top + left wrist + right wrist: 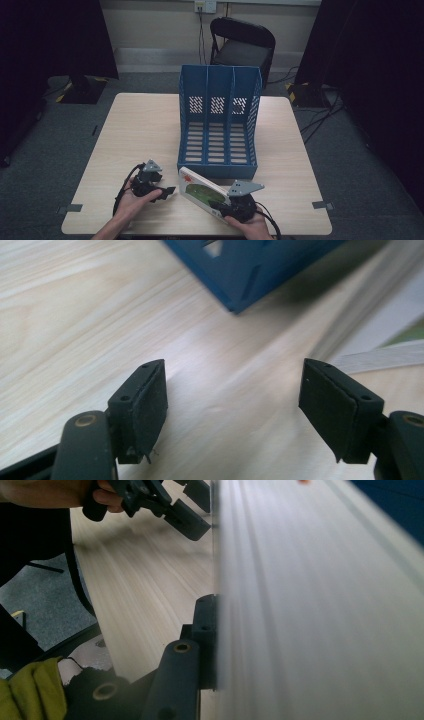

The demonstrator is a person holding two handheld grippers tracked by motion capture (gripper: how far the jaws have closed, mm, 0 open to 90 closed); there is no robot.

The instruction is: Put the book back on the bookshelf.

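A white book (200,190) with a green picture on its cover stands tilted on its edge just in front of the blue three-slot file rack (218,125). My right gripper (221,206) is shut on the book's near end. In the right gripper view the book's page edges (310,605) press against one jaw, and the other jaw is hidden behind the book. My left gripper (167,192) stands open just left of the book, low over the table. Between its fingers (142,405) there is bare wood, with the rack's corner (250,270) and the book's edge (385,357) beyond.
The light wooden table (145,130) has free room left of the rack. A black folding chair (242,45) stands behind the table's far edge. Dark curtains hang at both sides. Cables trail from both grippers toward the near edge.
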